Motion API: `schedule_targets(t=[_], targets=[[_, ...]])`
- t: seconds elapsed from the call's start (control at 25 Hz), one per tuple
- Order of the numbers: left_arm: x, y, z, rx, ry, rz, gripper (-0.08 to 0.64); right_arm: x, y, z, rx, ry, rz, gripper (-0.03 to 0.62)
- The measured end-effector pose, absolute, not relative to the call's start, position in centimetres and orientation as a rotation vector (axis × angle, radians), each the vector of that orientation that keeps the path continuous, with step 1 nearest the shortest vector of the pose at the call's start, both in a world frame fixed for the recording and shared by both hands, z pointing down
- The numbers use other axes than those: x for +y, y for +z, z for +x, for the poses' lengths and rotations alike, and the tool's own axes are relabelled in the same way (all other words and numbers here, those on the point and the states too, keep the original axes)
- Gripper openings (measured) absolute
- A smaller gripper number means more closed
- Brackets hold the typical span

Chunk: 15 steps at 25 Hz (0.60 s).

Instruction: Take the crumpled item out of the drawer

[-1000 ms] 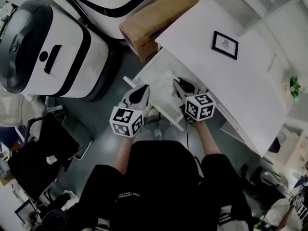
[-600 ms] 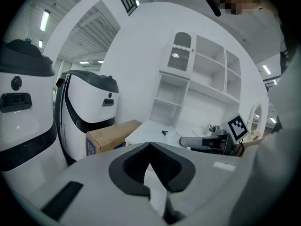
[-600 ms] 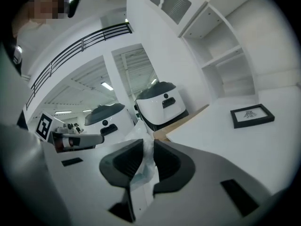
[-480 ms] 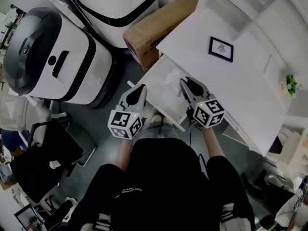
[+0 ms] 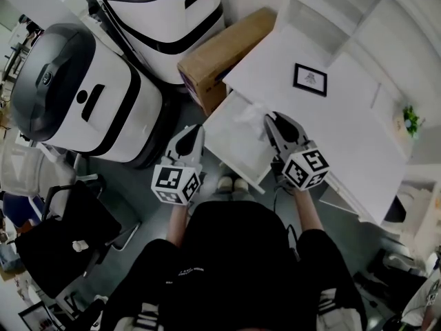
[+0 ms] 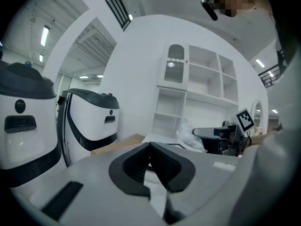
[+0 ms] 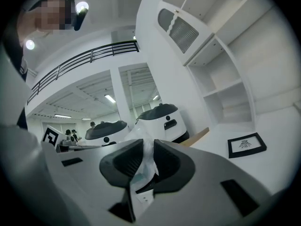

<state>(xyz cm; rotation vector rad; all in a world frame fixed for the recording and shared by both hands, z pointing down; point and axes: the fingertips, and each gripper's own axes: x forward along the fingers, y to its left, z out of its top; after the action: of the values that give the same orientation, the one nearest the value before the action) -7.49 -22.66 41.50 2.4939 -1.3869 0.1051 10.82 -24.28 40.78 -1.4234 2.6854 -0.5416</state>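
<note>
The white drawer (image 5: 231, 142) stands pulled out from under the white desk (image 5: 344, 136). My right gripper (image 5: 270, 121) is over the drawer's far right corner, shut on the crumpled item (image 5: 249, 112), a wad of thin whitish plastic. In the right gripper view the wad (image 7: 142, 173) is pinched between the dark pads of the right gripper (image 7: 146, 159), which points level over the desk. My left gripper (image 5: 194, 131) hangs at the drawer's left edge, jaws together and nothing in them. The left gripper view shows its own tips (image 6: 150, 147) and the wad (image 6: 190, 135) off to the right.
A framed picture (image 5: 310, 79) lies on the desk. A cardboard box (image 5: 220, 50) sits beside the drawer, with two large white-and-black machines (image 5: 83, 102) (image 5: 162, 12) behind it. A black chair (image 5: 62, 233) stands at the lower left. White shelves (image 5: 324, 12) rise behind the desk.
The right gripper has drifted right and back with the crumpled item still pinched. The left gripper has eased away from the drawer's front edge. The head view has shifted.
</note>
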Motion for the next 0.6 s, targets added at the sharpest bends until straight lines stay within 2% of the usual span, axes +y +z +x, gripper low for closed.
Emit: schedule_targets(t=[0.6], targets=[[-22.2, 37.5, -9.2, -1.473, 0.013, 2.539, -0.002, -23.1, 35.9, 12.4, 2.634, -0.344, -1.483, 0.058]])
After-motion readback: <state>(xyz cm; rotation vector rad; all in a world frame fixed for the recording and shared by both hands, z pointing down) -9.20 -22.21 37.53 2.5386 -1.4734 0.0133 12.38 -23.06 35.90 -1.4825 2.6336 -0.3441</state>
